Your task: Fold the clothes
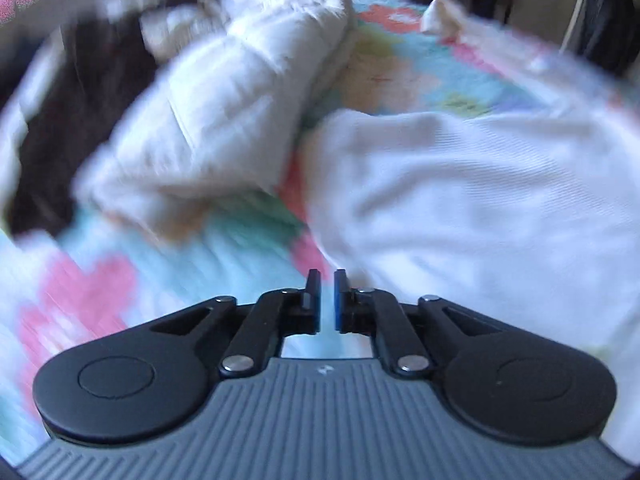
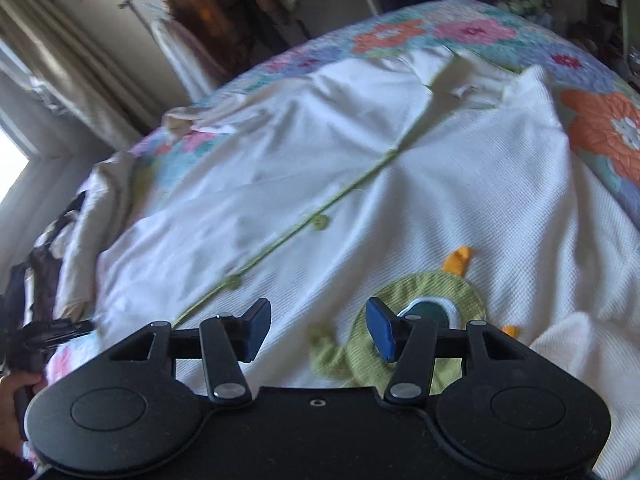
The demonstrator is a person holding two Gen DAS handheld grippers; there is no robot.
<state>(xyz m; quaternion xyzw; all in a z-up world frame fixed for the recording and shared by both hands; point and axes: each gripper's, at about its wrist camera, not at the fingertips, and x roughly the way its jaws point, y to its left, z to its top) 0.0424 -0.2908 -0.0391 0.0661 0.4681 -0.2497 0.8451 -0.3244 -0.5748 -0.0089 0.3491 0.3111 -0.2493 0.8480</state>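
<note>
A white button-front garment with green trim and a green monster patch lies spread flat on the flowered quilt. My right gripper is open and empty, hovering just above the garment's lower part beside the patch. In the blurred left wrist view the same white garment fills the right side. My left gripper has its jaws nearly together with a narrow gap and nothing between them, over the quilt at the garment's edge. The left gripper also shows in the right wrist view.
A bundle of white cloth lies on the quilt to the left, with dark clothes beyond it. Curtains and a window stand at the left; hanging clothes on a rack are behind the bed.
</note>
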